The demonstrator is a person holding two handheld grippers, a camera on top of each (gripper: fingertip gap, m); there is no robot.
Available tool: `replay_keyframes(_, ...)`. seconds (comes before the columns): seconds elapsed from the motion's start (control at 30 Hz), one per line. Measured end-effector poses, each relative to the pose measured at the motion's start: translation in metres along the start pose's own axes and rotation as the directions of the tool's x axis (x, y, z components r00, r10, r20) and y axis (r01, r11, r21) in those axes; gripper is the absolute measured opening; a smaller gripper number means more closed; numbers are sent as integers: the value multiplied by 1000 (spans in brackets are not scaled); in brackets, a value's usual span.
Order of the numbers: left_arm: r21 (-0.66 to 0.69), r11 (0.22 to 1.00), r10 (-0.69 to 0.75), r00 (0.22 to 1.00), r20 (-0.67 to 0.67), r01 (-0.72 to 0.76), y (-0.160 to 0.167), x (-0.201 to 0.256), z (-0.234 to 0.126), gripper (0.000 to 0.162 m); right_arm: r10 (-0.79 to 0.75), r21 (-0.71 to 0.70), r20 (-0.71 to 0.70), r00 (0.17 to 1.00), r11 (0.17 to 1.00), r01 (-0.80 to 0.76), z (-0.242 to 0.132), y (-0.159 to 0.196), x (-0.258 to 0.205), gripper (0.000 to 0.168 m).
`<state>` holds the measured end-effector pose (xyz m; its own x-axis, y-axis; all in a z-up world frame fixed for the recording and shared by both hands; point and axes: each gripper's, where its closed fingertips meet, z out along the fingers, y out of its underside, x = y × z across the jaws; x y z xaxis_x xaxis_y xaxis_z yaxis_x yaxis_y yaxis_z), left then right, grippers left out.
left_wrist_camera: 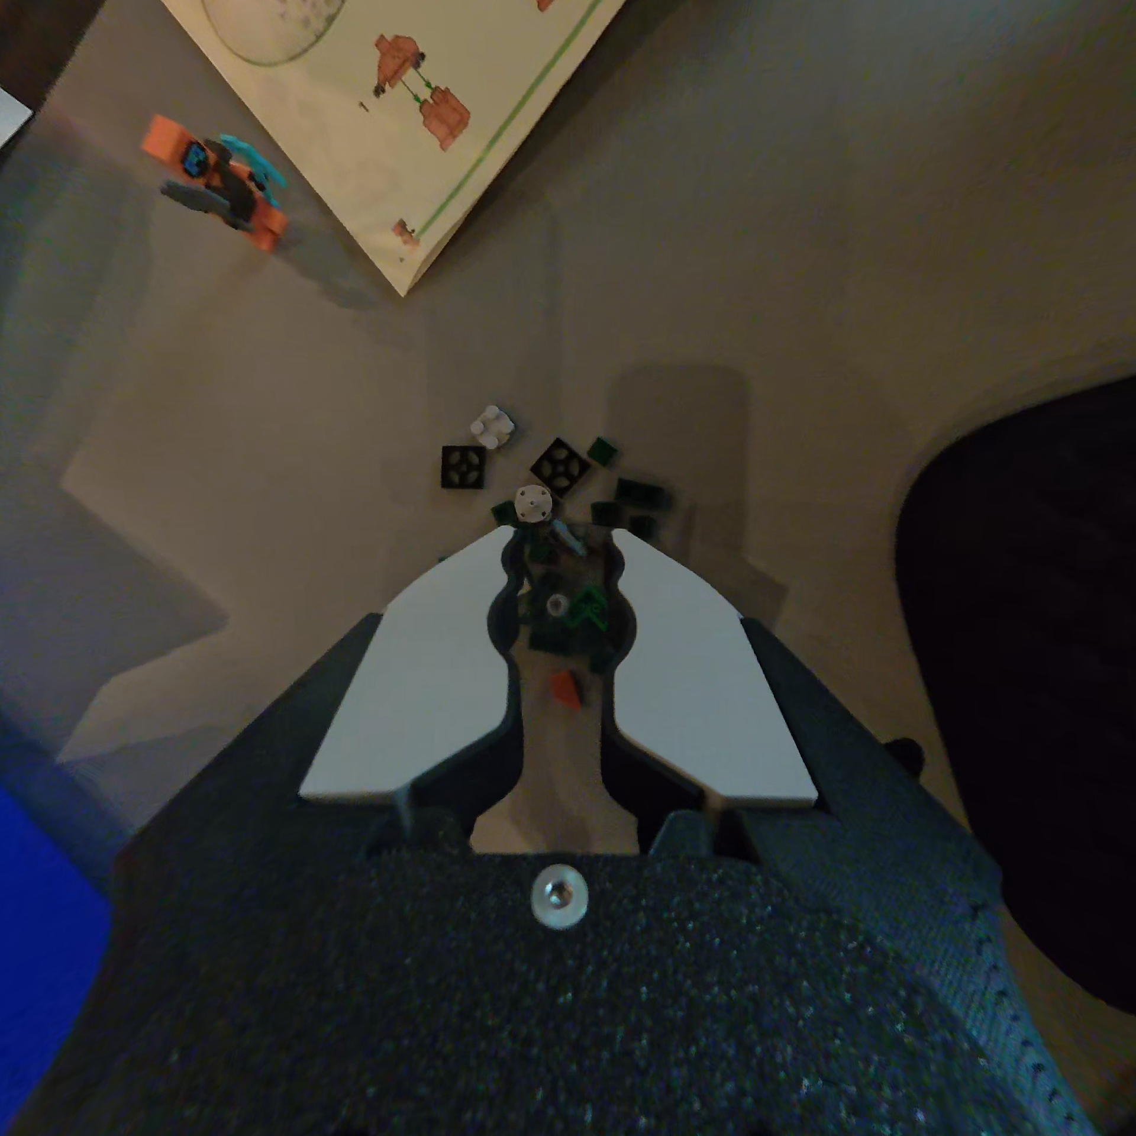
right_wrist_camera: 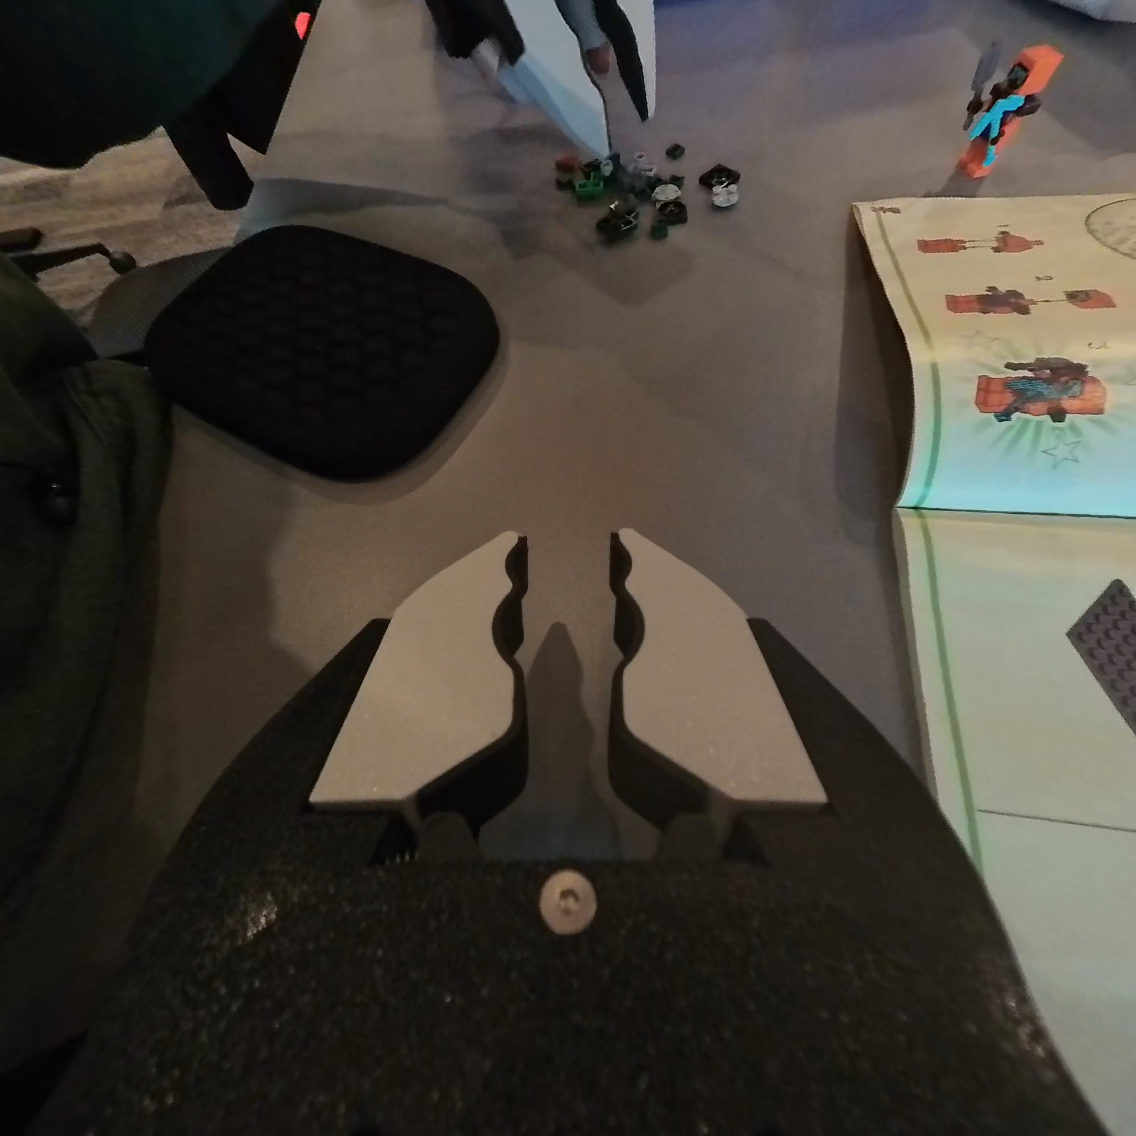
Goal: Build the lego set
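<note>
A: Left gripper point(left_wrist_camera: 560, 535): fingers parted by a narrow gap, hung low over the loose lego pile point(left_wrist_camera: 553, 553). Nothing clamped; contact with the pieces unclear.

B: Pile position?

A: Directly between and just past the tips. Small dark, green, white and orange bricks on the grey table point(left_wrist_camera: 799, 246).

B: Right gripper point(right_wrist_camera: 568, 541)?

A: Parted too, empty, above bare table. Pile point(right_wrist_camera: 639, 190) well beyond, far centre. Orange built figure point(right_wrist_camera: 1008, 104) far right; instruction sheet point(right_wrist_camera: 1014, 553) at right.

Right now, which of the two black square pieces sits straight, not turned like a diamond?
The black square piece on the left, just below the white studded piece, sits straight. The other black square is turned cornerwise.
</note>
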<state>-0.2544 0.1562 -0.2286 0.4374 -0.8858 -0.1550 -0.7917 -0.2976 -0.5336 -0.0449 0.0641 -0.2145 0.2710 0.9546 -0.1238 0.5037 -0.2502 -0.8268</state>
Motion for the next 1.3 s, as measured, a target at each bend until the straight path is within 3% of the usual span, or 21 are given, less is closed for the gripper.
replay_keyframes(0.2, 62, 998, -34, 999, 26, 33, -1, 0, -9, 23, -2, 1, -2, 1000, 1000, 2, 0, 0, 0, 25)
replay_keyframes(0.23, 98, 994, -53, 998, 32, 50, -3, 1, -11, 20, -2, 2, -2, 1000, 1000, 2, 0, -1, 0, 25)
replay_keyframes(0.3, 203, 976, -93, 994, 64, 78, -10, 0, -17, 0, -3, 2, -3, 1000, 1000, 3, 0, -1, 0, 25)
replay_keyframes(0.33, 280, 954, -130, 989, 75, 104, -17, -1, -21, 0, -4, 3, -4, 1000, 1000, 4, 0, -1, 0, 25)
replay_keyframes(0.47, 525, 826, -293, 952, 90, 205, -34, -3, -42, 0, -24, 24, -40, 999, 999, 25, -3, -6, 4, 24)
replay_keyframes(0.6, 742, 597, -485, 874, 30, 305, -42, -10, -72, 0, -20, 140, -151, 988, 989, 42, -19, -24, 19, 17)
replay_keyframes(0.7, 819, 446, -606, 795, -21, 361, -36, -16, -86, 0, 26, 255, -248, 968, 966, 39, -39, -40, 31, 1)
replay_keyframes(0.83, 842, 452, -677, 728, 110, 293, -20, -17, -96, 0, 62, 327, -320, 945, 944, 49, -51, -53, 29, 0)
replay_keyframes(0.97, 853, 489, -754, 581, 307, 184, 15, -38, -147, 0, 95, 335, -381, 920, 941, 41, -45, -56, 21, 0)
replay_keyframes(1.17, 843, 524, -840, 238, 488, 120, 126, -99, -273, 1, 83, 327, -375, 923, 944, 48, -36, -54, 8, 0)
replay_keyframes(1.3, 829, 514, -858, 150, 491, 223, 201, -136, -305, 22, 89, 332, -348, 933, 943, 33, -34, -53, 5, 0)
